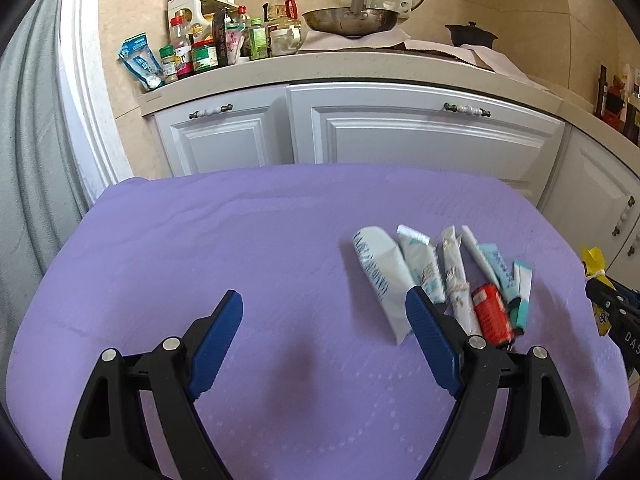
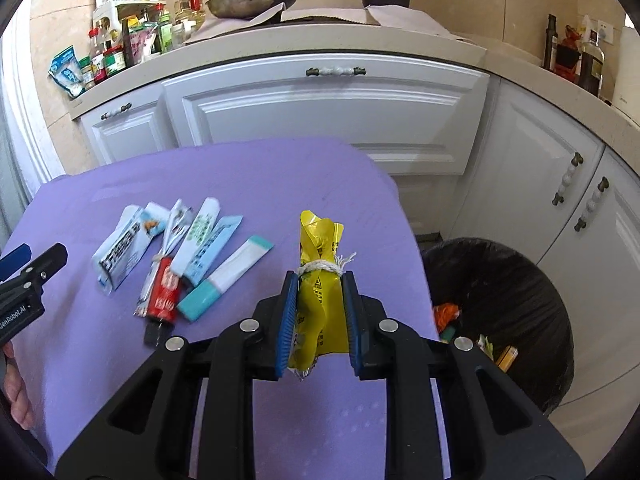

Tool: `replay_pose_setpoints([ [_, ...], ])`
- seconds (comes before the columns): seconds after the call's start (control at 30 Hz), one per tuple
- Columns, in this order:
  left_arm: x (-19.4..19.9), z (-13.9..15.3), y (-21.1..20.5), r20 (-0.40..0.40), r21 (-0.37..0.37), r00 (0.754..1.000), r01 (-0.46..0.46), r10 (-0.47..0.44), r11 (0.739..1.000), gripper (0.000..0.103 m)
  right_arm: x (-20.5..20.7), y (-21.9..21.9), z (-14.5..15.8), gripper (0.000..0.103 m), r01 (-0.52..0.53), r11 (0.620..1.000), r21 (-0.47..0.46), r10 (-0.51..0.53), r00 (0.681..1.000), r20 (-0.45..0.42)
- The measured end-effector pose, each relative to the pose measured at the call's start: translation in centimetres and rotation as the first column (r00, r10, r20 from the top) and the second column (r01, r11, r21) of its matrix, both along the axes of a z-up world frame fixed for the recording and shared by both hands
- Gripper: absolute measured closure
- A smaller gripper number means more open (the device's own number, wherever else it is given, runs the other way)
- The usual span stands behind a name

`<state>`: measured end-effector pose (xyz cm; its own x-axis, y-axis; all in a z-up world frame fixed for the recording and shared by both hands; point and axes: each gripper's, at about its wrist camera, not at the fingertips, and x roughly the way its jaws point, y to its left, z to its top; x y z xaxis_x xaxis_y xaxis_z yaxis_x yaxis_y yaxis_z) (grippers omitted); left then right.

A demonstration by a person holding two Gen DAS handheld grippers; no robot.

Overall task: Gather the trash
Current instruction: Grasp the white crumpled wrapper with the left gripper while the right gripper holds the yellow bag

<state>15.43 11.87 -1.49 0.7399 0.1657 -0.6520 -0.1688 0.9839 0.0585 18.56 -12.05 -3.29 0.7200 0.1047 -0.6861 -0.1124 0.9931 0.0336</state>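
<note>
My right gripper [image 2: 318,280] is shut on a yellow wrapper bundle [image 2: 320,276] tied with white string, held above the purple tablecloth [image 2: 260,184] near its right edge. A row of used tubes and packets [image 2: 188,252] lies on the cloth to its left, among them a red tube [image 2: 164,292] and a white and teal tube [image 2: 228,276]. My left gripper [image 1: 324,304] is open and empty just above the cloth, its right finger beside the large white tube [image 1: 380,276]. The red tube also shows there [image 1: 492,312].
A black-lined trash bin [image 2: 508,304] with some rubbish in it stands on the floor right of the table. White cabinets [image 1: 400,132] and a counter with bottles [image 1: 200,40] and a wok [image 1: 352,20] lie behind.
</note>
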Motion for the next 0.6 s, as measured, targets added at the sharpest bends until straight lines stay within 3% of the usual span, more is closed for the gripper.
replay_pose_setpoints([
  [0.23,2.0,0.0,-0.9,-0.001,-0.003,1.0,0.028,-0.028,1.0,0.022,1.2,-0.6,0.2,0.081,-0.002,1.0,0.01,0.002,1.0,0.018],
  [0.6,3.8,-2.9,-0.9,-0.087,-0.016,0.995,0.042,-0.043,0.999,0.022,1.7,-0.4,-0.8,0.081,-0.021,0.999,0.031,0.021,1.0,-0.007],
])
